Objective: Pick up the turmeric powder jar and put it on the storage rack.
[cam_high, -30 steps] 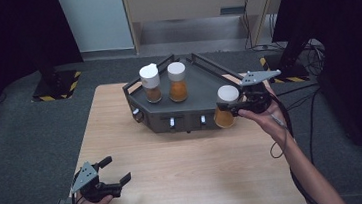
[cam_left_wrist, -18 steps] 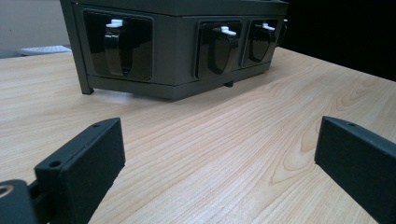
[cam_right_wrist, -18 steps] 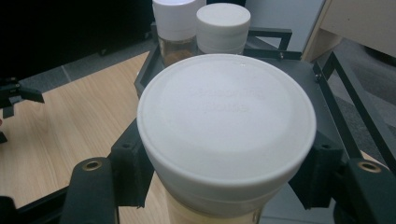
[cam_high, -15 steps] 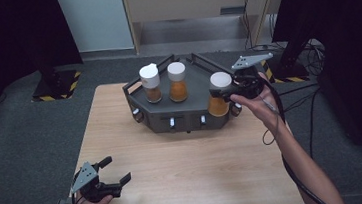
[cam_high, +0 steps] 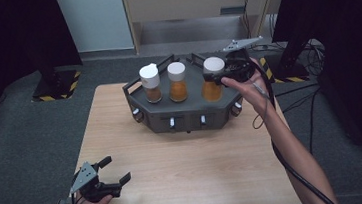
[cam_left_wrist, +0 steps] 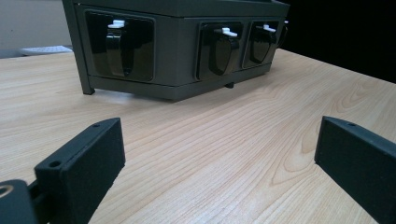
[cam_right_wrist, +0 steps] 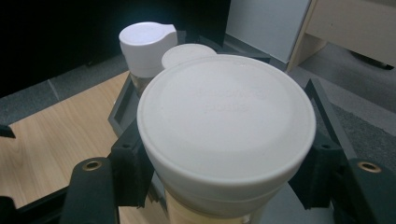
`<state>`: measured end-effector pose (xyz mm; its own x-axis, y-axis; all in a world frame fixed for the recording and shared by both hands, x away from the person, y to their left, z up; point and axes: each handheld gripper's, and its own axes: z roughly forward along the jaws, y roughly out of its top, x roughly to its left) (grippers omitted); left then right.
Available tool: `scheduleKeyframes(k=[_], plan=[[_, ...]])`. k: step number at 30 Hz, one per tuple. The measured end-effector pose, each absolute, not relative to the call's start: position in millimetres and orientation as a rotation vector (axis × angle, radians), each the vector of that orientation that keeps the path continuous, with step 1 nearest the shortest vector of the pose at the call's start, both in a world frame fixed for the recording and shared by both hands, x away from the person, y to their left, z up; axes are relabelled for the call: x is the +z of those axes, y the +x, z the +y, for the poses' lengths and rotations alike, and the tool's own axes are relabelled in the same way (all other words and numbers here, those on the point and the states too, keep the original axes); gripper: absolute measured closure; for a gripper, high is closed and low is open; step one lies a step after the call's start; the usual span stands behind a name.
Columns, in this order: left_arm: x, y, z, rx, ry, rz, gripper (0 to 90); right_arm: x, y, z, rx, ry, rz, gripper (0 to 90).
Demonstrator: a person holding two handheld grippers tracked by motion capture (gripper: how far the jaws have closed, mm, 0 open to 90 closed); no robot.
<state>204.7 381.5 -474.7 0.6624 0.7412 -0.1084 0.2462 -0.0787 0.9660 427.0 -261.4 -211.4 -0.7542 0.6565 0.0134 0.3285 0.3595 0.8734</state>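
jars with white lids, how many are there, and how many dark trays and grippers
jars with white lids: 3, two standing on the tray, one in the right gripper
dark tray: 1
grippers: 2, left gripper, right gripper
total: 6

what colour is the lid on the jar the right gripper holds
White lid, clearest in the right gripper view.

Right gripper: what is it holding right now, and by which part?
The right gripper is shut on the white-capped jar of orange contents, its jaws clamped on opposite sides just under the white cap. The left gripper holds nothing.
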Motion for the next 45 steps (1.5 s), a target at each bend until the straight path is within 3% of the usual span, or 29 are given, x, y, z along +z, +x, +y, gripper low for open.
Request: scheduleKeyframes(k=[14, 45], plan=[[-475.1, 204.6, 381.9, 0.496, 1.638, 0.823, 0.7, -215.5, 452.6, -243.3, 1.299, 0.922, 2.254, 33.5], [-475.4, 205.0, 382.4, 0.493, 1.638, 0.821, 0.7, -258.5, 481.2, -233.1, 1.259, 1.028, 2.244, 33.4]])
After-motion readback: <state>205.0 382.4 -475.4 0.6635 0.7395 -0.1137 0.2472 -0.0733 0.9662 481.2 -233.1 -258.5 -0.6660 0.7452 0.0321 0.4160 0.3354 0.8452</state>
